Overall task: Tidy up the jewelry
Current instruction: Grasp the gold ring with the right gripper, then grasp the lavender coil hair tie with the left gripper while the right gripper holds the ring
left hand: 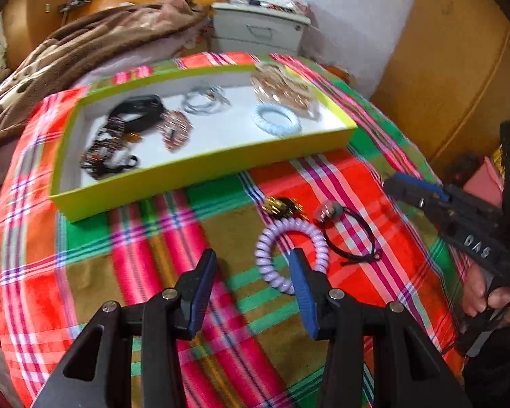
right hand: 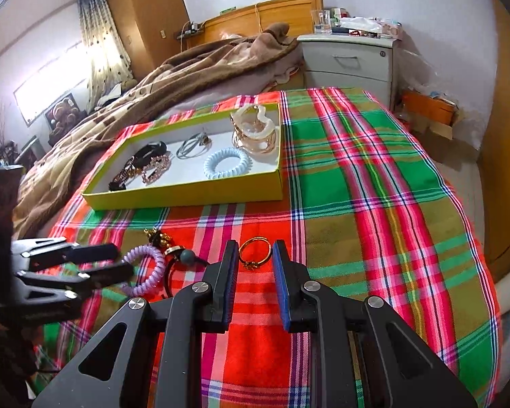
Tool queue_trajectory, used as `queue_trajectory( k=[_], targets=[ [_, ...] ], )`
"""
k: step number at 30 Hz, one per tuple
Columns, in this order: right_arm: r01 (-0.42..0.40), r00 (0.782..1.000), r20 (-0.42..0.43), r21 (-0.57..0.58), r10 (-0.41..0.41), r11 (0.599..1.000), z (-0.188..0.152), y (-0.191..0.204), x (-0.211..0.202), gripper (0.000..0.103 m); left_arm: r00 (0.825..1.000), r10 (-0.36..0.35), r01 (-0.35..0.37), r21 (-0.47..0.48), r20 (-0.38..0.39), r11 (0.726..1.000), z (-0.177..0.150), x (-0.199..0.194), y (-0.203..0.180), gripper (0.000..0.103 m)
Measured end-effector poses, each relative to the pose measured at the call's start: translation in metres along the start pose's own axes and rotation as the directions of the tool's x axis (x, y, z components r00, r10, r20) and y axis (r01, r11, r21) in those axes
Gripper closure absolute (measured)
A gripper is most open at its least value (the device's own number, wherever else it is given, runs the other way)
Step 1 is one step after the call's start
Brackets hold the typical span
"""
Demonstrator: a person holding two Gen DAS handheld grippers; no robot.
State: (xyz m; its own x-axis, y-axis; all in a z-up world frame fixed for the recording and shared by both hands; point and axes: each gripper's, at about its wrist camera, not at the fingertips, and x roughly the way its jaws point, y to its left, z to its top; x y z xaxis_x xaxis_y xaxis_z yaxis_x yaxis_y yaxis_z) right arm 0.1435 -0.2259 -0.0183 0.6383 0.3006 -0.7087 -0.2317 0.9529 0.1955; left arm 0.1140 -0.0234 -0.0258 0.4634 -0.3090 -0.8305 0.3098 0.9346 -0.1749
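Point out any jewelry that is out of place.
Four pieces lie loose on the plaid cloth, outside the yellow tray: purple coil bracelet, black cord bracelet, gold-and-black ornament, gold ring.

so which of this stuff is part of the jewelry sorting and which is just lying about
Part of the job:
- yellow tray
- gold ring
- purple coil bracelet
- black cord bracelet
- gold and black piece
- blue coil bracelet in the tray

Just lying about:
- brown blanket
- nightstand
- plaid cloth
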Motion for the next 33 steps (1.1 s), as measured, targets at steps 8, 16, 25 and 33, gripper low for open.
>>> queue_trajectory(
  k=[8,16,25,33],
  targets=[
    [-0.022,0.999,0.030,0.001,0.021,1.000,0.003,0.002,-0.006,0.082,0.985,0.174,-0.175,0.078,0.013,0.982,0.003,0.006,-0.013,0.053],
    [-0.036,0.999,0.033,0.004,0.036,0.999,0.002,0.003,-0.005,0.082,0.987,0.157,-0.158,0.077,0.014,0.984,0.004,0.007,-0.014,0.065],
    [-0.030,0.999,0.038,0.010,0.030,0.999,0.001,0.003,-0.007,0.082,0.997,0.069,-0.070,0.031,0.024,0.997,0.003,0.004,-0.011,0.091],
    [-0.023,0.999,0.047,0.010,0.022,1.000,0.002,0.005,-0.012,0.082,0.998,0.039,-0.038,-0.013,0.045,0.999,0.000,-0.004,-0.003,0.092]
  ],
)
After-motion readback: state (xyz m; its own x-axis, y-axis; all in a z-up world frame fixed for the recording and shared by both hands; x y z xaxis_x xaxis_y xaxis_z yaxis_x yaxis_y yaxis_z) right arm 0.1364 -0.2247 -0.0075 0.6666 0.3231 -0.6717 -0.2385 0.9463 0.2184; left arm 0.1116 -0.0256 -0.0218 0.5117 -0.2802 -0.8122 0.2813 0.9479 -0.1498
